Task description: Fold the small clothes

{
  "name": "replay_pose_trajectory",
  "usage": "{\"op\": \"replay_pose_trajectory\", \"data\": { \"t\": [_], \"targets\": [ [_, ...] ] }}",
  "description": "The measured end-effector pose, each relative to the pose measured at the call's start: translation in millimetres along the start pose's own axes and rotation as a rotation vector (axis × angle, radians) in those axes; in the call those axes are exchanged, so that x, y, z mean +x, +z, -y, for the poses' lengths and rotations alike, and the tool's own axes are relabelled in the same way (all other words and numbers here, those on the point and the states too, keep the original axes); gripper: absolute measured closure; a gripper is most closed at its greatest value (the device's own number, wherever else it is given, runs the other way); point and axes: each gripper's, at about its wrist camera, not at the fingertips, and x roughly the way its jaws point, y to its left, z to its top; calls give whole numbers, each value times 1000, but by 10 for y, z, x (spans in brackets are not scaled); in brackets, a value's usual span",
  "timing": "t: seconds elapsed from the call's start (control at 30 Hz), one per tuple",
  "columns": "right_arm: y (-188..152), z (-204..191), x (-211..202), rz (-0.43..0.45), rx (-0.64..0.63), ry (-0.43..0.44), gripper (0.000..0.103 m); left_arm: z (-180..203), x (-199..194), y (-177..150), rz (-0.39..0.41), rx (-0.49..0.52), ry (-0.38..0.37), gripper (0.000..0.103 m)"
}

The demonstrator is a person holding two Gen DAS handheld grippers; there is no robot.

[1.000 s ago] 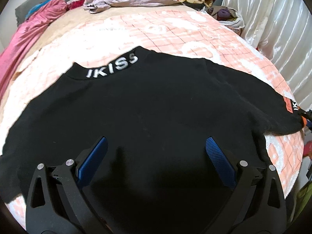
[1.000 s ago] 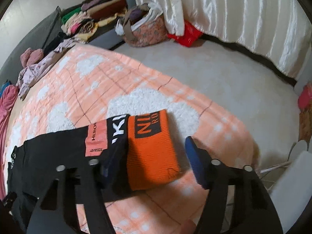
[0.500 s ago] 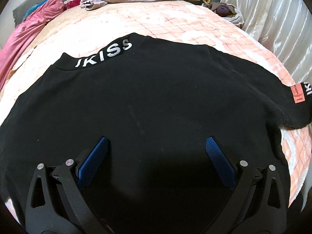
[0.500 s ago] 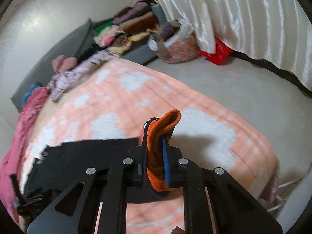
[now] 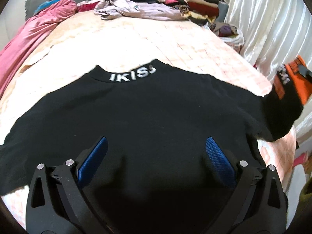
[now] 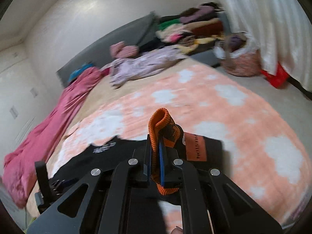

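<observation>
- Left wrist view: left gripper (image 5: 155,152) spread wide over black knit sweater (image 5: 136,113) on the bed, gripping nothing.
- Right gripper (image 6: 155,156) is clamped on the sweater's orange ribbed cuff (image 6: 159,120), sleeve lifted.

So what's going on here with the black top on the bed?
A person with a gripper in each hand is folding a black sweatshirt spread flat on the pink blanket. The right gripper is shut on the sleeve's orange cuff and holds it raised off the blanket, apparently to fold the sleeve in over the body. The left gripper hangs open over the lower part of the sweatshirt, gripping nothing.
</observation>
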Motion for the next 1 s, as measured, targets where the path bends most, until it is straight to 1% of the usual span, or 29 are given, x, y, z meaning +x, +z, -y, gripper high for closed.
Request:
{"op": "replay_pose_trajectory", "data": {
  "t": [0.1,0.13,0.23,0.37,0.5,0.57,0.6,0.63,0.67,0.7,0.73,0.8,0.87,0.93,1.0],
  "targets": [
    [17,-413,171,-35,-53,67,98,-97,-68,-16,9,-23,8,8],
    [15,-579,262,-55,-71,98,97,-152,-86,-33,8,-34,12,8],
    [-44,-966,513,-109,-128,155,97,-305,-122,-121,4,-64,21,8],
    [-188,-1326,829,-182,-169,201,97,-480,-126,-255,-13,-109,32,8],
    [-353,-1560,1107,-246,-189,229,97,-594,-112,-331,-32,-126,41,8],
    [-447,-1637,1228,-277,-189,249,92,-616,-86,-349,-42,-130,46,8],
    [-483,-1659,1260,-290,-192,261,92,-628,-88,-369,-43,-133,43,8],
    [-522,-1677,1296,-301,-200,276,80,-635,-81,-375,-45,-138,40,8],
    [-555,-1685,1282,-302,-205,285,61,-640,-80,-375,-47,-142,40,8],
    [-573,-1672,1254,-298,-210,299,56,-642,-82,-380,-47,-145,40,8],
    [-589,-1629,1211,-282,-209,313,55,-646,-89,-379,-46,-149,41,8],
    [-557,-1499,1149,-256,-188,311,55,-641,-96,-377,-46,-151,35,8],
    [-510,-1300,1069,-218,-141,319,55,-628,-90,-365,-48,-157,25,8],
    [-466,-1093,1016,-182,-115,268,53,-612,-61,-347,-55,-167,1,8],
    [-460,-936,984,-156,-119,206,52,-593,-27,-325,-59,-176,-32,8]
  ]
}}
